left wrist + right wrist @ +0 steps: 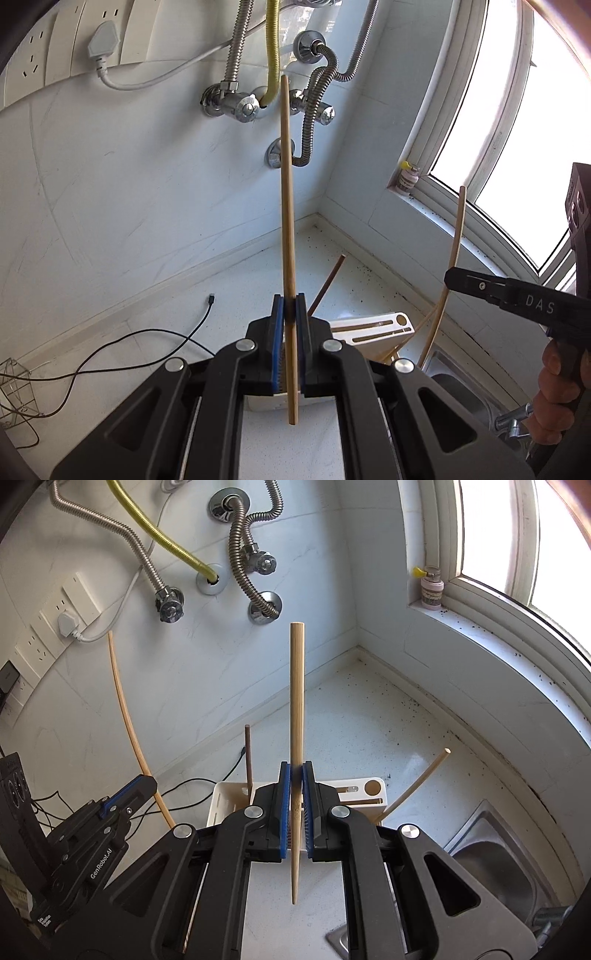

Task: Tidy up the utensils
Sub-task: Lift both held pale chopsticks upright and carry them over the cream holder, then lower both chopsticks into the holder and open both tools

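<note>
Wooden and pale, a chopstick (287,236) stands straight up, pinched between the pads of the left gripper (290,314), probably so it can drop tip-first into the white holder (373,332) sitting on the counter (184,332) below, though the gripper hides most of that holder. From the right side, the right gripper (295,779) pinches a second chopstick (296,738) upright above the same holder (229,801), whose slots I can barely see.
</note>
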A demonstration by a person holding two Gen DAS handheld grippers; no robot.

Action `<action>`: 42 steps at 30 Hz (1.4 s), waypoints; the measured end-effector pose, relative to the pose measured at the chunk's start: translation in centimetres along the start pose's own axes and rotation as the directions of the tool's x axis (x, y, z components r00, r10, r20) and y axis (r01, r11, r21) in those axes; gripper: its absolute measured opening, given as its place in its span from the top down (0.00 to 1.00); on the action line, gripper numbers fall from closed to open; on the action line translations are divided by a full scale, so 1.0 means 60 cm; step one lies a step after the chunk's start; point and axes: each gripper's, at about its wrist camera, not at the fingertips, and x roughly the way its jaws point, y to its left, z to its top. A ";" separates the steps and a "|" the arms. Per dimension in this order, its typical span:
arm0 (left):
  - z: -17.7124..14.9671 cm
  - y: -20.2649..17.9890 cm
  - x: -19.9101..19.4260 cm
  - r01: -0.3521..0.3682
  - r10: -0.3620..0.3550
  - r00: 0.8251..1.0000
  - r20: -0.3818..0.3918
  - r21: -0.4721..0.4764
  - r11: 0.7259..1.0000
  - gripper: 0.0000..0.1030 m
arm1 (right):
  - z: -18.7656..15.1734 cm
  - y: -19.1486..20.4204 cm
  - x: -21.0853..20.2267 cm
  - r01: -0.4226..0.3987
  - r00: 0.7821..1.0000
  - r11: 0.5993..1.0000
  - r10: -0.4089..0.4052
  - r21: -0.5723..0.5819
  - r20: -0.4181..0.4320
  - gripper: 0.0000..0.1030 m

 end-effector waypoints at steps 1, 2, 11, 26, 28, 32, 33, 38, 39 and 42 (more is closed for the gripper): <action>0.005 -0.001 0.007 -0.002 0.002 1.000 0.001 0.002 1.000 0.94 | 0.001 -0.003 0.001 0.011 1.000 1.000 -0.011 -0.005 0.018 0.94; 0.009 -0.001 0.013 -0.003 0.003 1.000 0.002 0.006 1.000 0.94 | 0.003 -0.005 0.002 0.023 0.999 1.000 -0.023 -0.017 0.035 0.94; 0.015 -0.002 0.060 -0.007 0.006 0.998 0.055 0.020 1.000 0.94 | 0.011 -0.033 0.024 0.067 0.992 0.997 -0.063 -0.031 0.113 0.94; -0.012 0.010 0.110 -0.021 0.017 0.996 0.086 0.035 0.999 0.94 | -0.017 -0.070 0.067 0.097 0.977 0.995 -0.096 0.002 0.191 0.94; -0.015 0.011 0.113 -0.021 0.018 0.996 0.089 0.035 0.999 0.94 | -0.020 -0.070 0.071 0.097 0.977 0.995 -0.096 0.000 0.189 0.94; -0.021 0.004 0.113 -0.030 0.024 0.993 0.114 0.051 0.998 0.94 | -0.035 -0.069 0.070 0.092 0.974 0.996 -0.087 -0.012 0.207 0.94; -0.024 0.003 0.111 -0.038 0.031 0.992 0.126 0.057 0.998 0.94 | -0.039 -0.070 0.069 0.088 0.974 0.996 -0.084 -0.010 0.212 0.94; -0.044 -0.005 0.114 -0.054 0.040 0.990 0.139 0.095 0.994 0.94 | -0.059 -0.083 0.073 0.081 0.973 0.996 -0.085 0.031 0.216 0.94; -0.048 -0.005 0.117 -0.052 0.038 0.991 0.132 0.100 0.994 0.94 | -0.063 -0.084 0.072 0.085 0.971 0.996 -0.090 0.033 0.220 0.94; -0.058 -0.003 0.115 -0.056 0.042 0.989 0.141 0.098 0.994 0.94 | -0.072 -0.082 0.074 0.096 0.971 0.995 -0.097 0.017 0.218 0.94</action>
